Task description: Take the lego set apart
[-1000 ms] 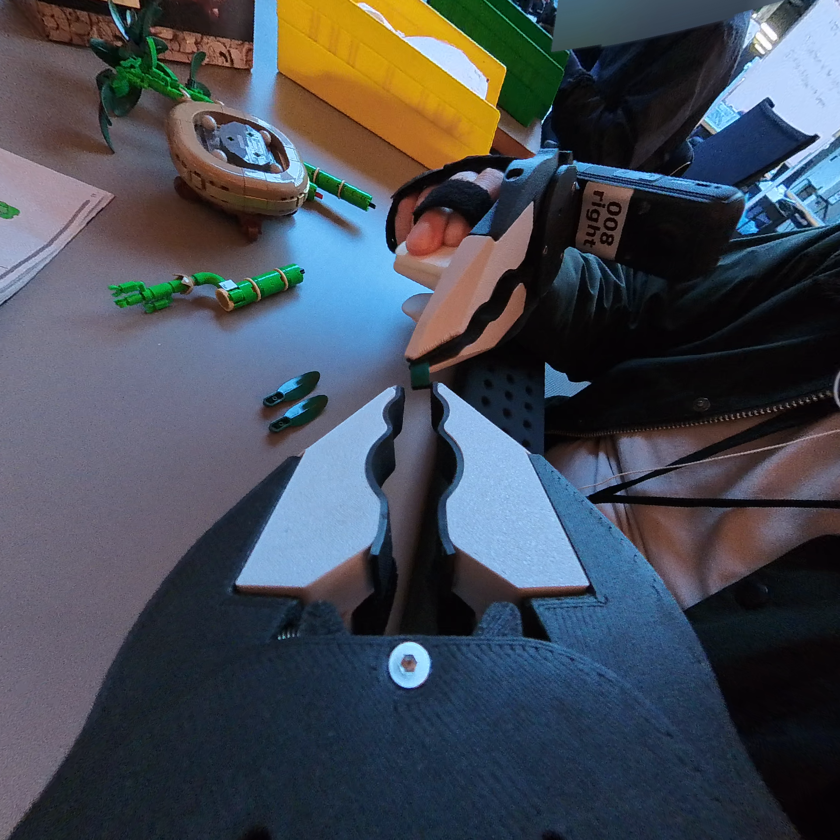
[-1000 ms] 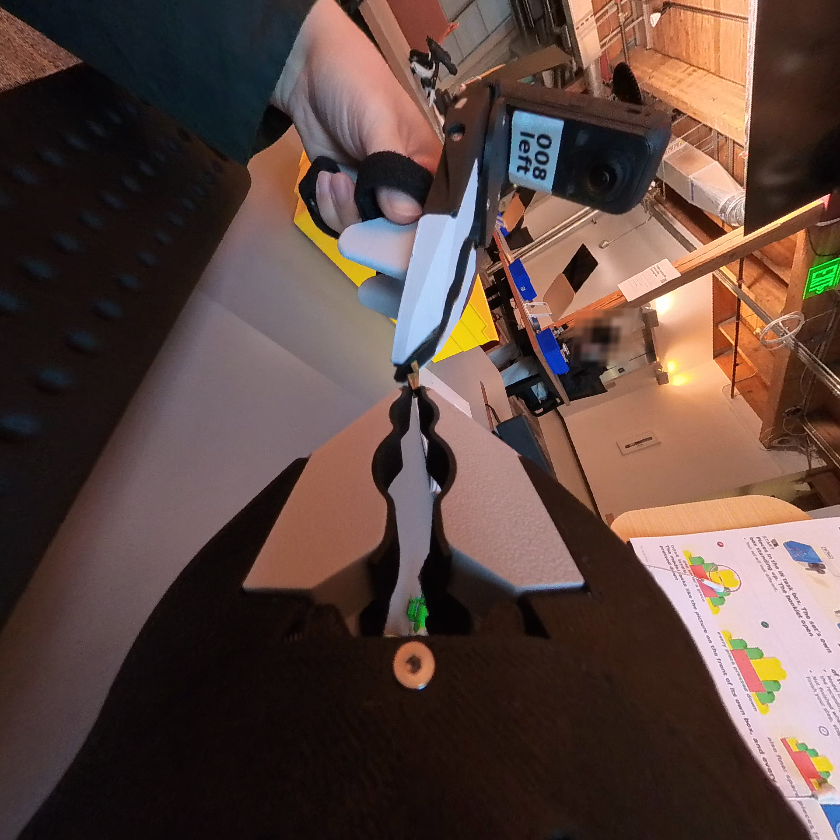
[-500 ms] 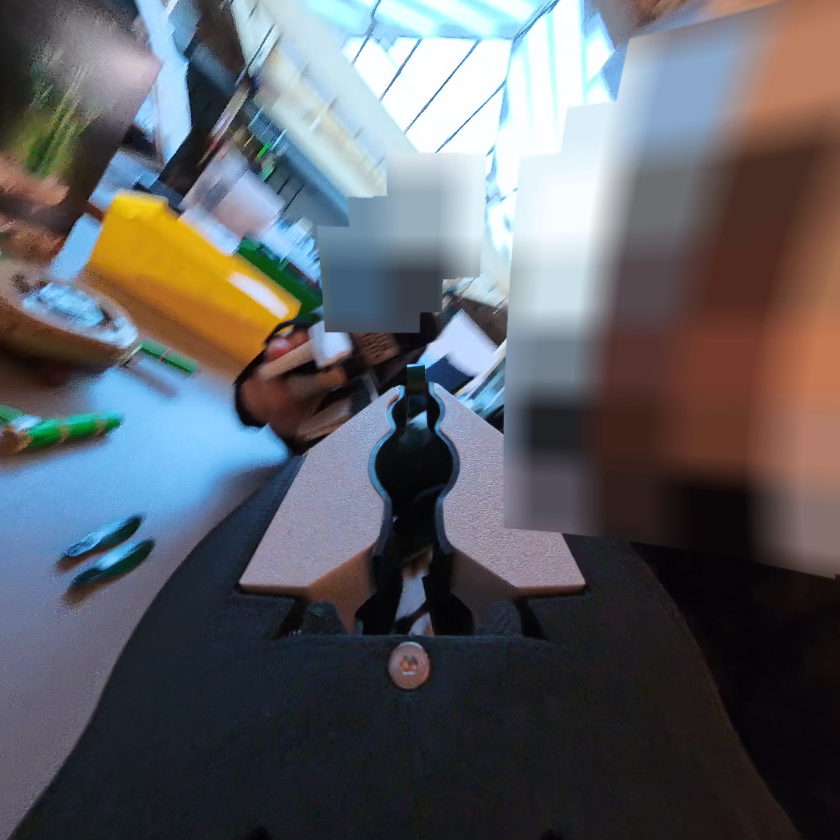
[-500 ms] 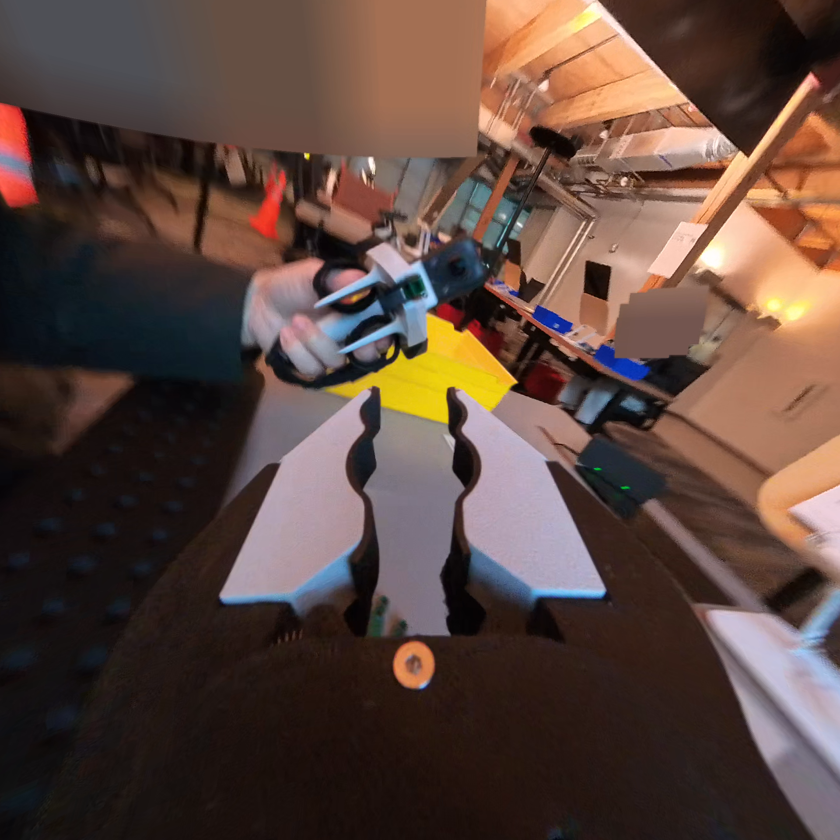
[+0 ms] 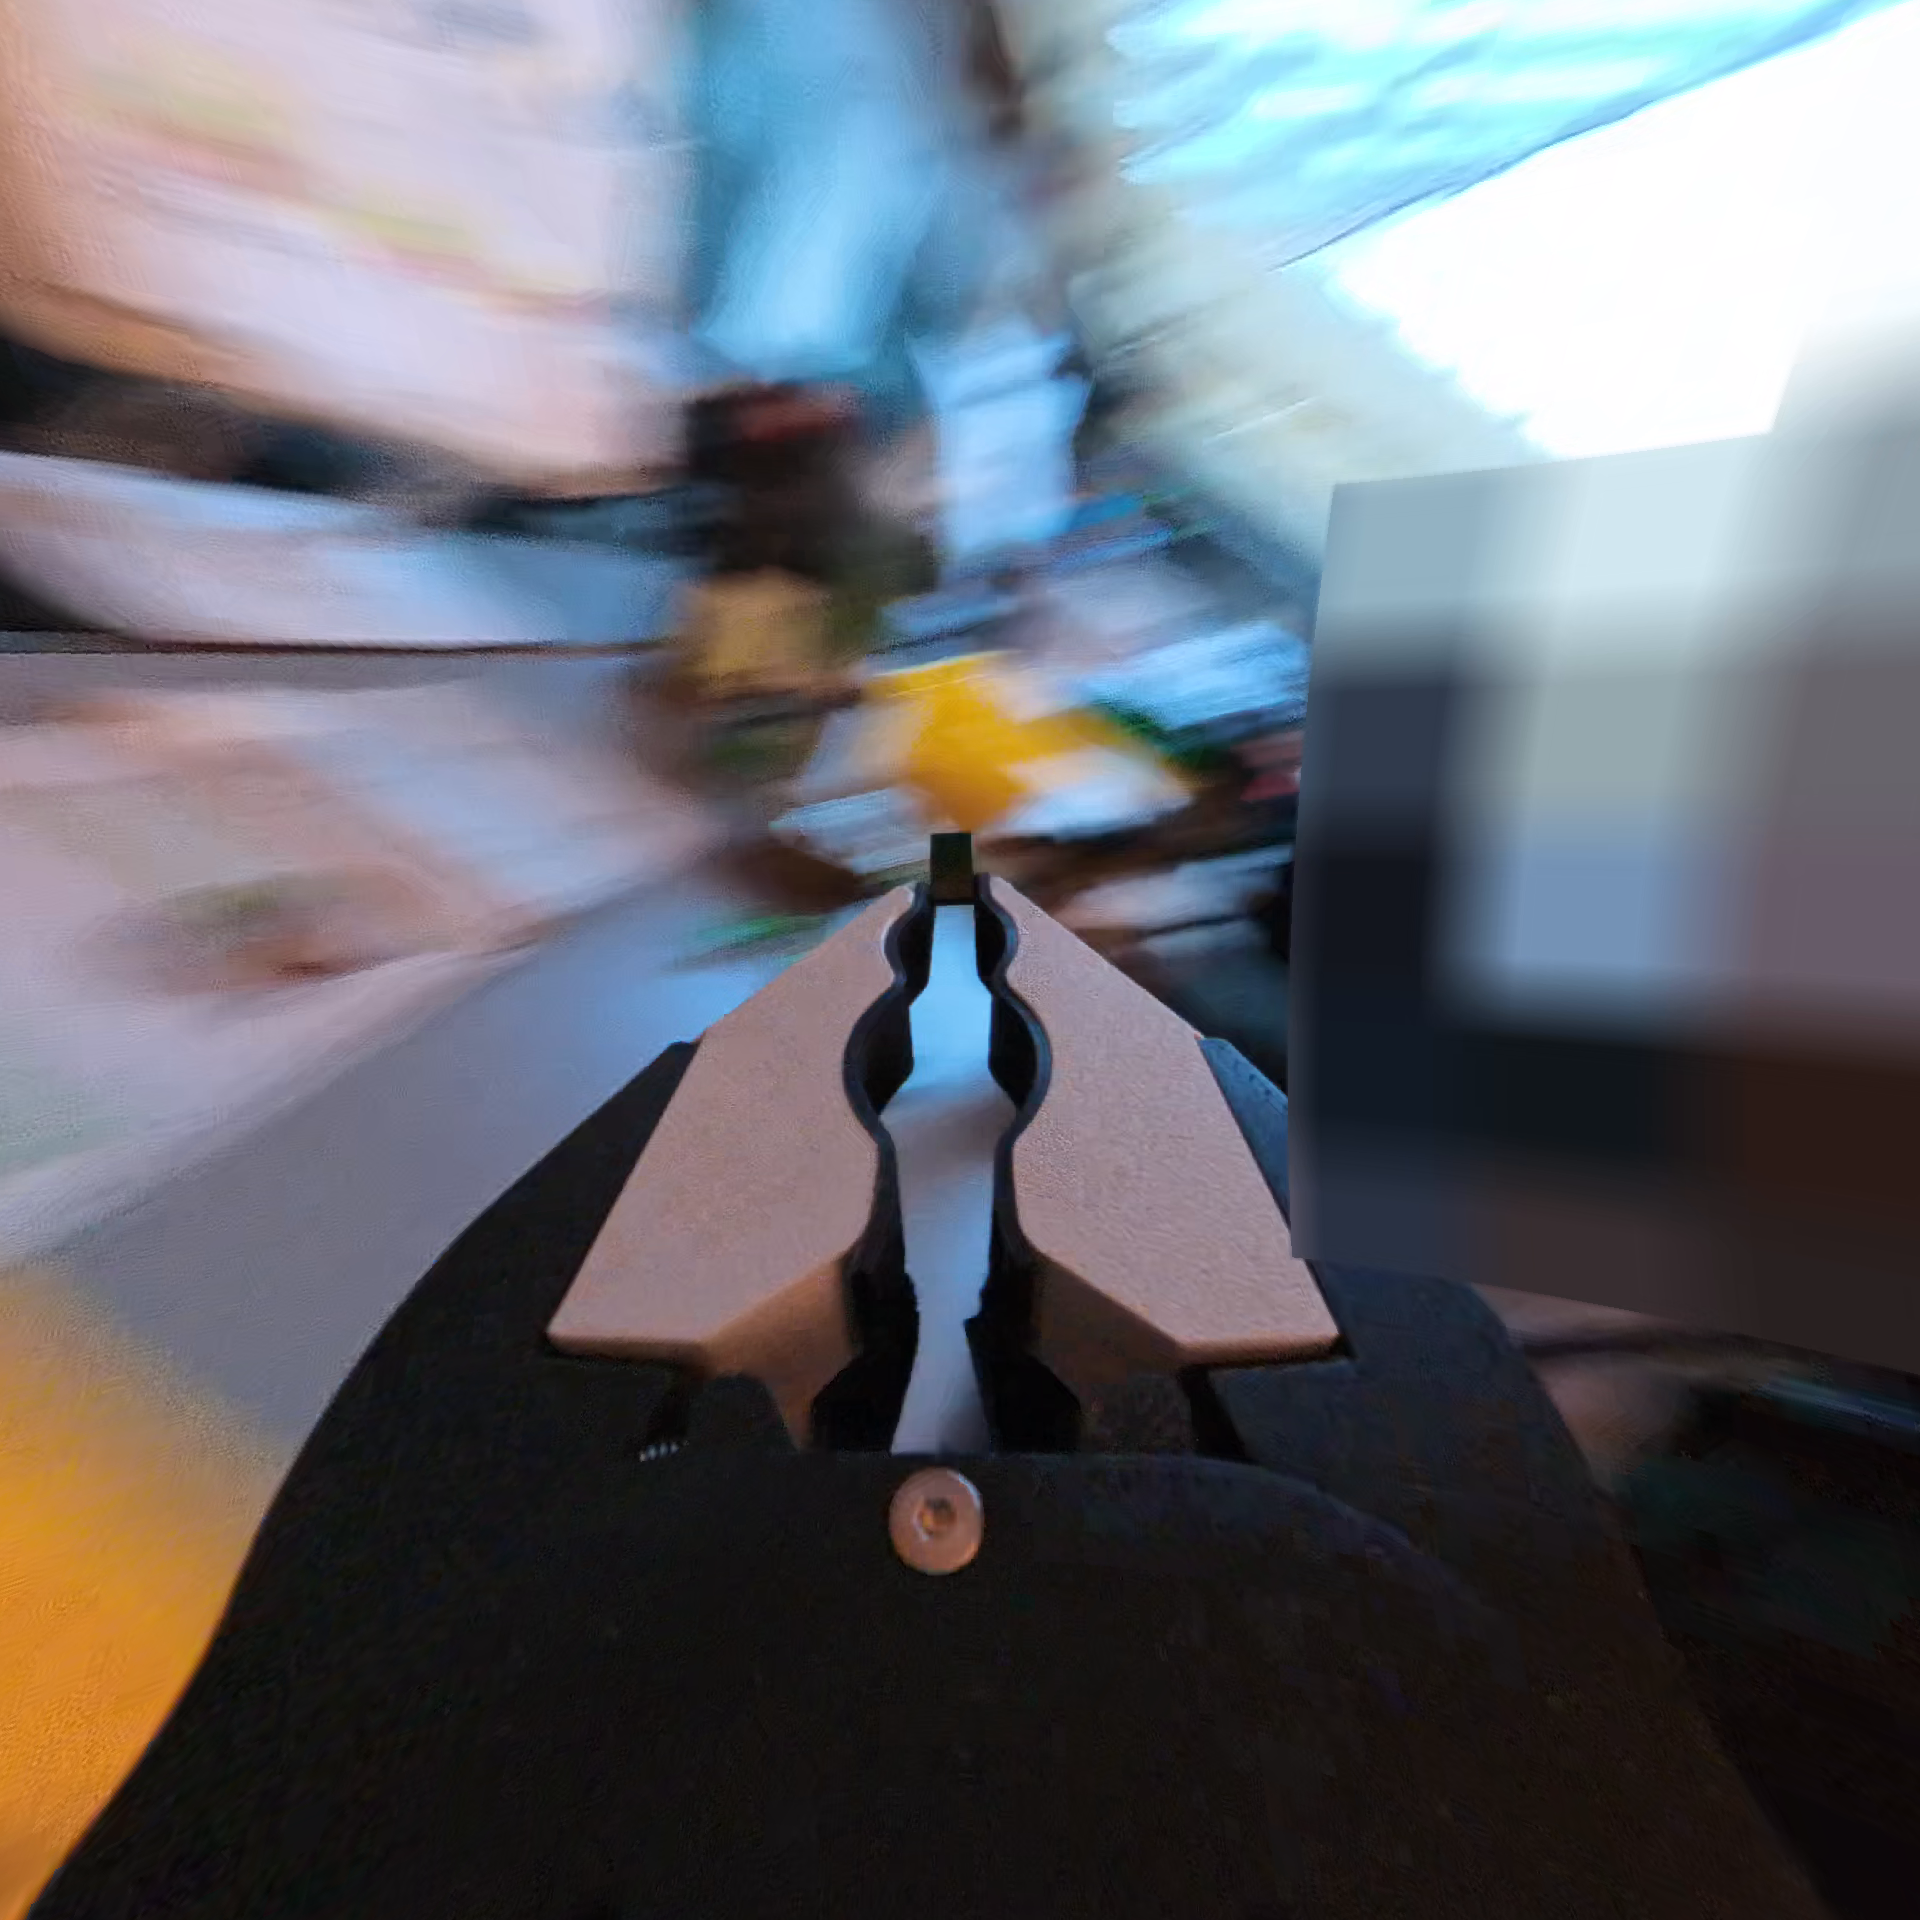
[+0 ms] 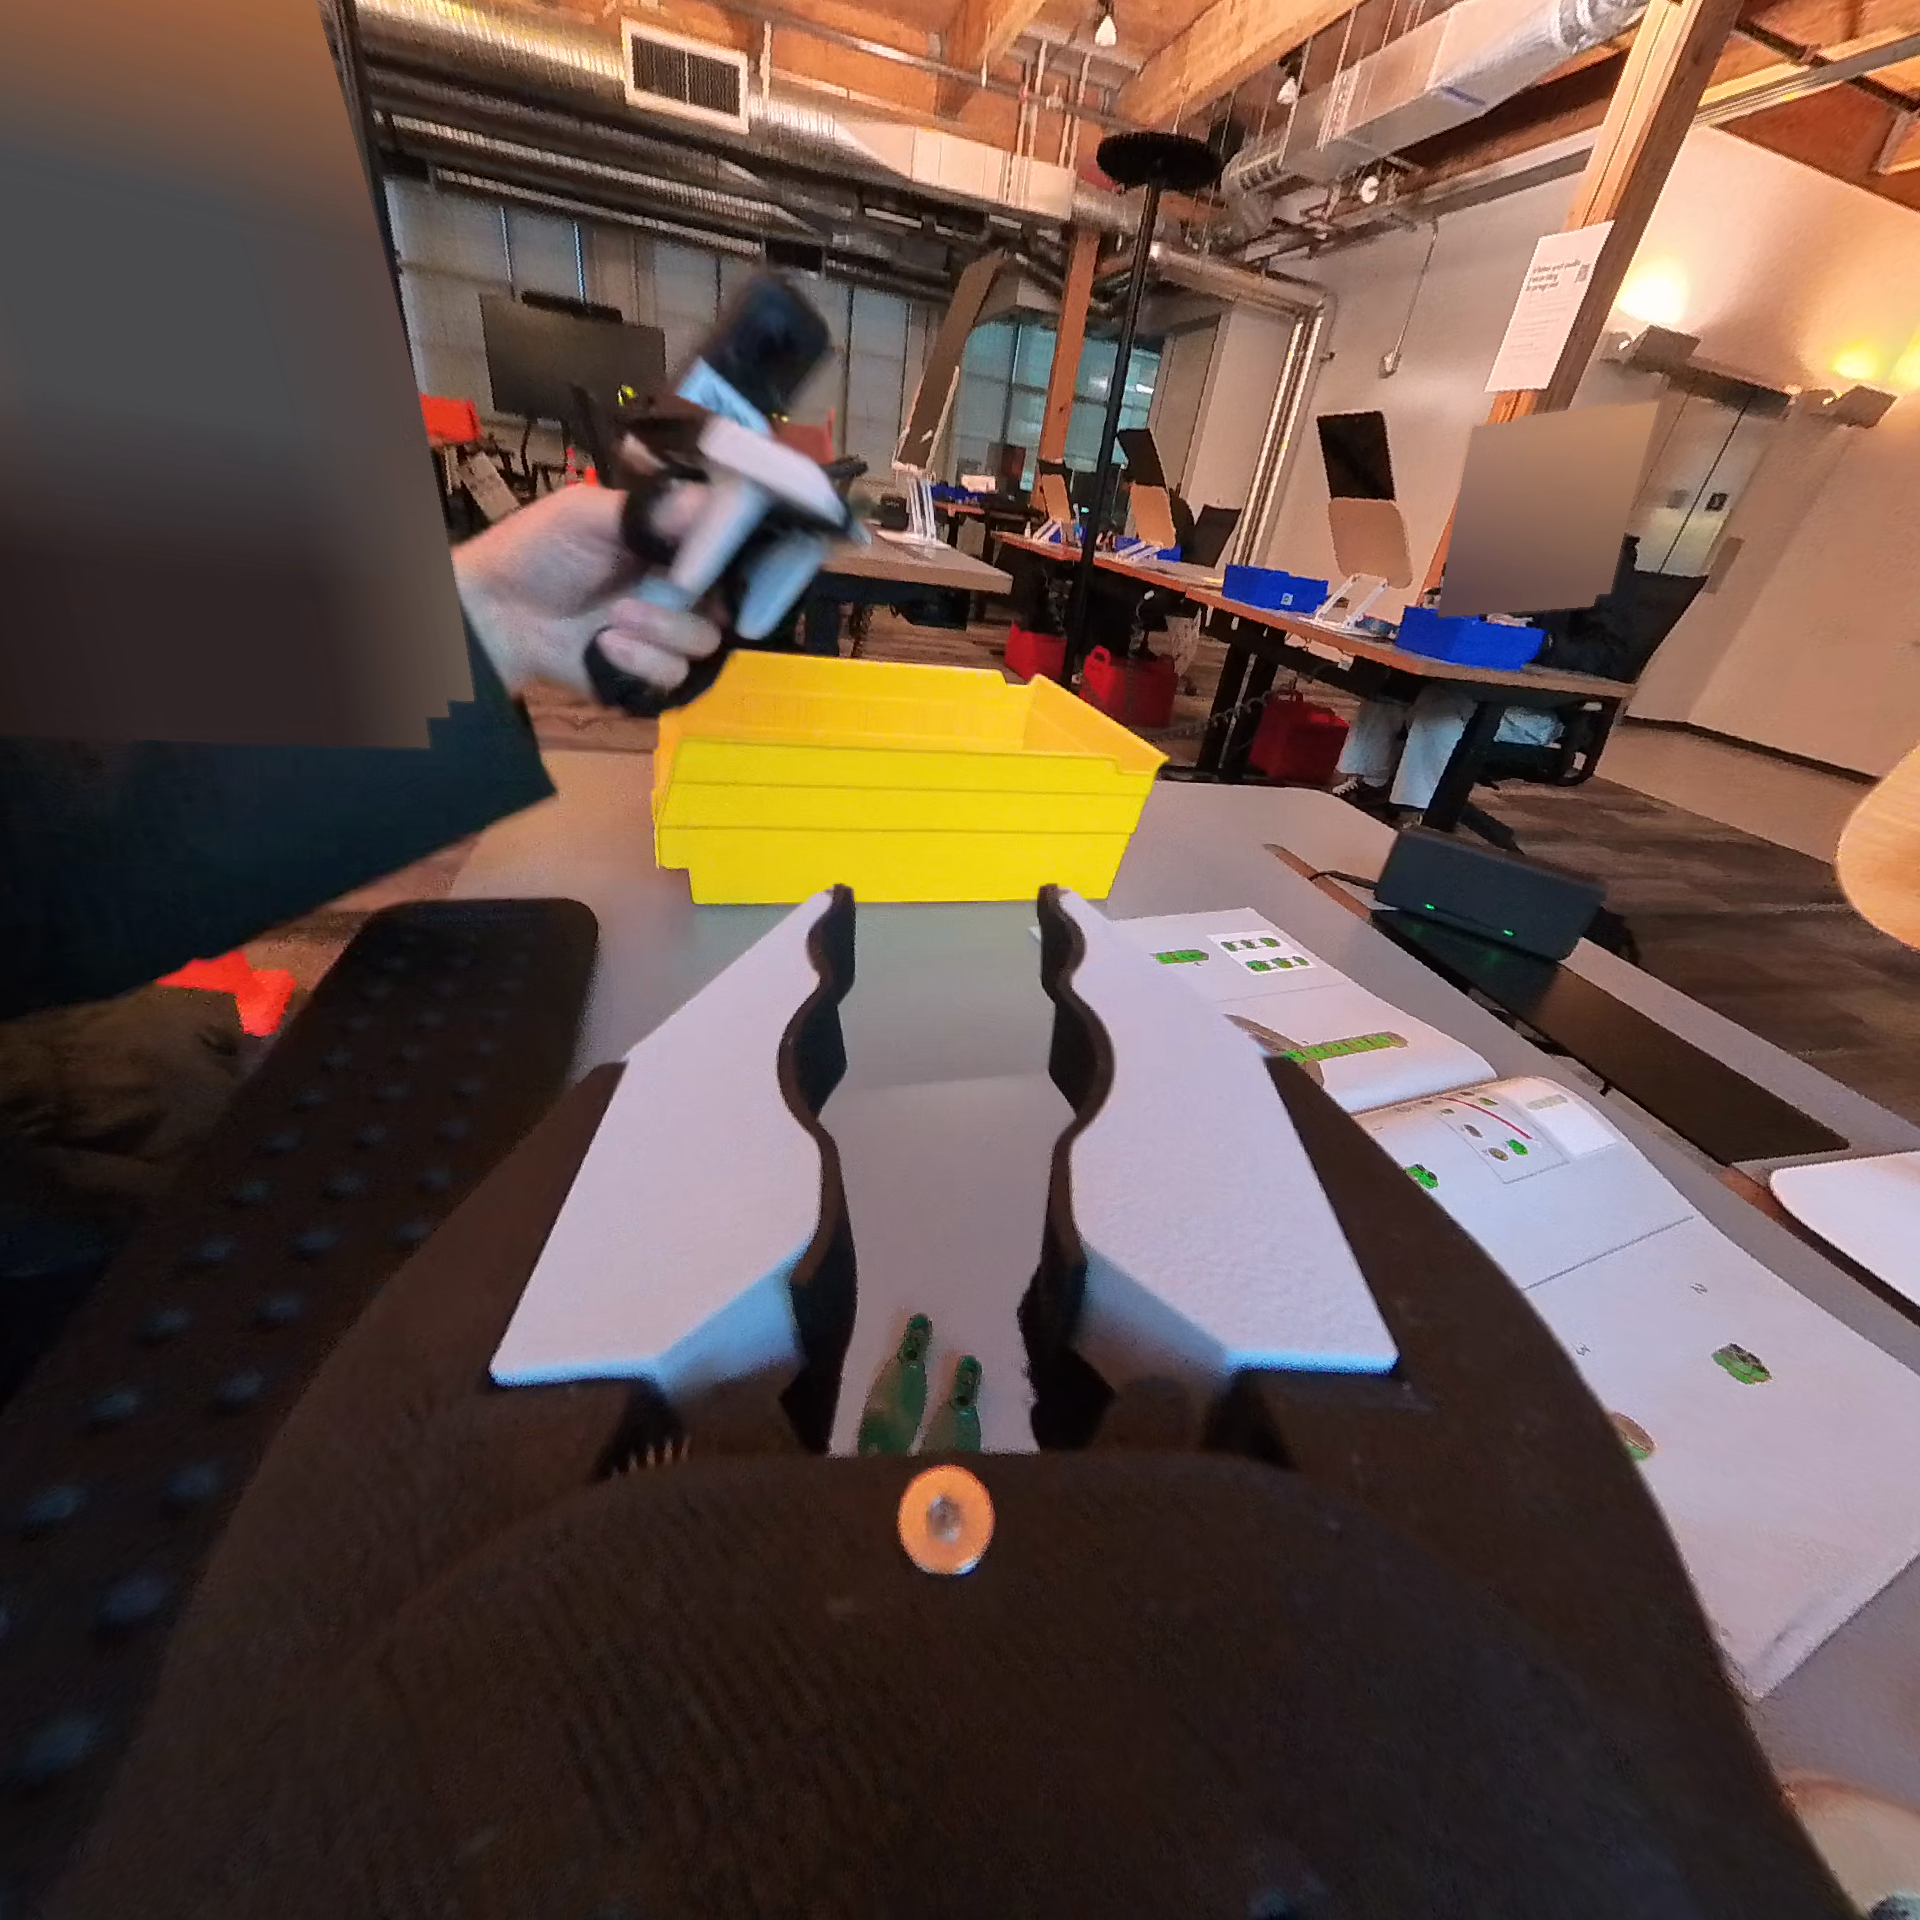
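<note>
My left gripper (image 5: 951, 896) is shut on a small dark green lego piece (image 5: 951, 868) pinched at its fingertips. The left wrist view is heavily blurred by motion, so the rest of the lego set cannot be made out there. My right gripper (image 6: 945, 904) is open and empty, low over the grey table (image 6: 935, 997). Two dark green lego leaves (image 6: 920, 1397) lie on the table between the bases of its fingers. The left gripper also shows in the right wrist view (image 6: 842, 520), blurred, raised in a hand above the yellow tray.
A stack of yellow trays (image 6: 894, 790) stands ahead of the right gripper. An open instruction booklet (image 6: 1558, 1226) lies to its right, a black box (image 6: 1486, 894) beyond it. A black studded pad (image 6: 312, 1143) lies at the left by a dark sleeve.
The two grippers have pulled apart. My right gripper opened and swung down level over the table. My left gripper lifted away fast with the dark green piece, blurring its view.
</note>
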